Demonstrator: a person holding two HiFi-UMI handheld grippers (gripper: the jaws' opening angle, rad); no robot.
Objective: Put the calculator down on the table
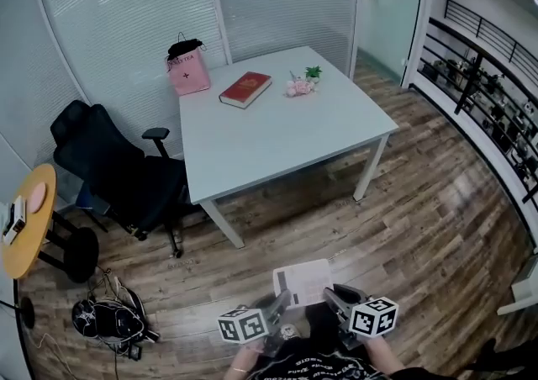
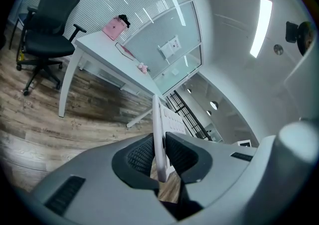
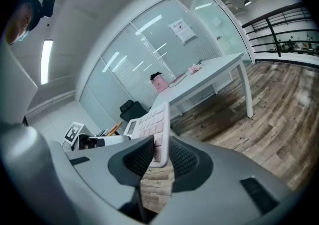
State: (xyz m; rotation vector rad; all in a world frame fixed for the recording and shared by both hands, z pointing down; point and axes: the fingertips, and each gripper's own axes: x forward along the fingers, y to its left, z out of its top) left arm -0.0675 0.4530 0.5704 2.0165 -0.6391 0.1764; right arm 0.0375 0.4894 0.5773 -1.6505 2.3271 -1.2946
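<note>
Over floor (image 1: 420,202), calculator (image 1: 303,282) clamped by L gripper (image 1: 281,303), R gripper (image 1: 334,296)

The head camera looks steeply down from high over the floor (image 1: 403,202), with the table (image 1: 277,130) far ahead. Each gripper camera sits close behind its jaws (lower, tilted), facing that table. All three share it and the calculator (image 1: 304,282).
</note>
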